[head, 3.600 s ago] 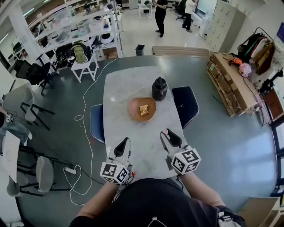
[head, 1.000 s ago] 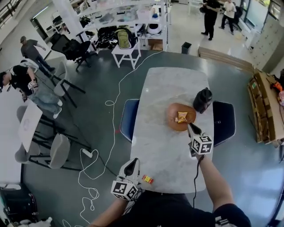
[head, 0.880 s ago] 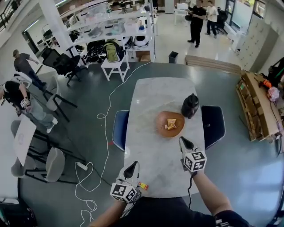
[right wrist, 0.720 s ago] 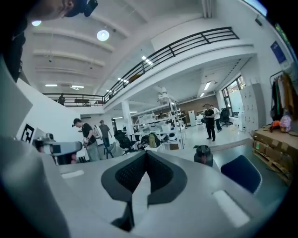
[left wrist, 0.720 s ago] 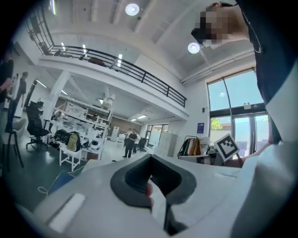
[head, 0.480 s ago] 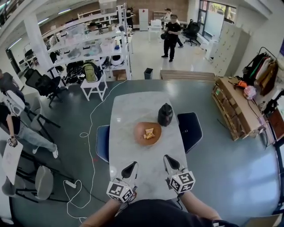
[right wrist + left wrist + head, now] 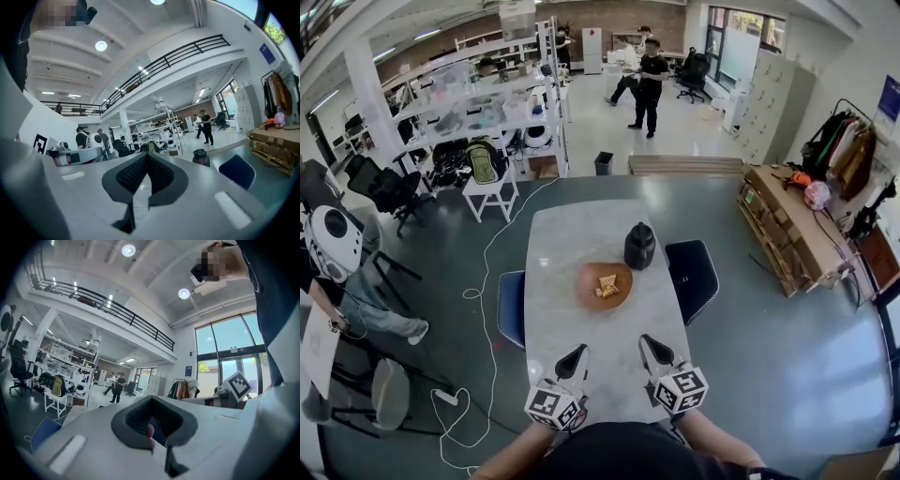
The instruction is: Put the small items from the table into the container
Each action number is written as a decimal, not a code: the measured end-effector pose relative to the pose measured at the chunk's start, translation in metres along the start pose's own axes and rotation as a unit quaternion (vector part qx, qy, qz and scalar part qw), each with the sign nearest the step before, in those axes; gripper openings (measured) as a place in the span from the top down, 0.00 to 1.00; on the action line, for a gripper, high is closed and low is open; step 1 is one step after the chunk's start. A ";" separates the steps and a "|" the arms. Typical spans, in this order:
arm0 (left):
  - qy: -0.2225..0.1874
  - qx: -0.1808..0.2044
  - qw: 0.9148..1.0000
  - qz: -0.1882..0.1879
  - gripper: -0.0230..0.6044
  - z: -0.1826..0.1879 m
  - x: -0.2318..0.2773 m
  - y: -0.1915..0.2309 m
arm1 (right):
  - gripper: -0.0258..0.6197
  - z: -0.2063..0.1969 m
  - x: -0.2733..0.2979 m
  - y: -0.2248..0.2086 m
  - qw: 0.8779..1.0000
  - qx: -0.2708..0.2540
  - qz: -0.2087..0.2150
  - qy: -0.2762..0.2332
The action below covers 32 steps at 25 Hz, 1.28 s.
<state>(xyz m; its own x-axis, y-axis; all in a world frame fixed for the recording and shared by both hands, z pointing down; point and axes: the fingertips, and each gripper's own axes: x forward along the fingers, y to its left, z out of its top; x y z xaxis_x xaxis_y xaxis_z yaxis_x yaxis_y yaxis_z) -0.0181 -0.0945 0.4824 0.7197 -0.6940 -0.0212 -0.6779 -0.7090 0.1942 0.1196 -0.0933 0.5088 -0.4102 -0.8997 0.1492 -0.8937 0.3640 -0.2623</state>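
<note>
An orange bowl (image 7: 585, 292) sits mid-table on the white marble table (image 7: 567, 239), with yellow snack packets (image 7: 606, 287) inside. Both grippers hover side by side over the table's near end, well short of the bowl. My left gripper (image 7: 577, 352) points level, and in the left gripper view (image 7: 151, 428) a small pinkish item (image 7: 149, 431) is pinched between its pads. My right gripper (image 7: 646, 343) is shut with nothing between its pads (image 7: 146, 164). Each gripper view shows the other gripper's marker cube at its edge.
A black jug (image 7: 638, 246) stands just behind the bowl on the right. Blue chairs flank the table at left (image 7: 510, 307) and right (image 7: 692, 276). A white cable (image 7: 487, 281) trails across the floor on the left. People stand far back in the room.
My right gripper has pulled back from the bowl to the table's near end and shut. My left gripper shifted up beside it. The head view swung to centre the table.
</note>
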 end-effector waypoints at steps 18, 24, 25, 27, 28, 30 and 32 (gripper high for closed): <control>-0.004 -0.005 1.000 0.005 0.96 0.003 -0.005 0.004 | 0.92 -0.002 -0.001 0.009 1.000 0.000 0.006 0.001; -0.016 0.013 1.000 0.019 0.96 0.015 -0.011 0.004 | 0.92 0.000 -0.002 0.010 1.000 0.001 0.008 0.003; -0.026 0.000 1.000 0.005 0.96 0.019 -0.012 0.001 | 0.92 0.001 -0.001 0.012 1.000 0.002 0.010 0.002; -0.037 -0.014 0.999 -0.012 0.96 0.024 -0.014 -0.001 | 0.92 0.001 0.000 0.015 1.000 0.006 0.014 -0.003; -0.037 -0.014 0.999 -0.011 0.96 0.023 -0.014 -0.001 | 0.92 0.001 0.001 0.016 1.000 0.007 0.016 -0.005; -0.035 -0.014 0.999 -0.002 0.96 0.018 -0.014 0.002 | 0.92 0.001 0.001 0.016 1.000 0.010 0.020 -0.006; -0.036 -0.023 0.999 0.010 0.96 0.015 -0.015 0.007 | 0.92 0.000 0.001 0.016 1.000 0.011 0.026 -0.006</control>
<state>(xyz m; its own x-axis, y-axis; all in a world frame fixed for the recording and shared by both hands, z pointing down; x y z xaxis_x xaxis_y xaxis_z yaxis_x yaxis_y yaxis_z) -0.0357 -0.0905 0.4690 0.6921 -0.7165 -0.0878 -0.6832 -0.6894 0.2407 0.1047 -0.0881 0.5043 -0.4542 -0.8823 0.1234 -0.8666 0.4055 -0.2907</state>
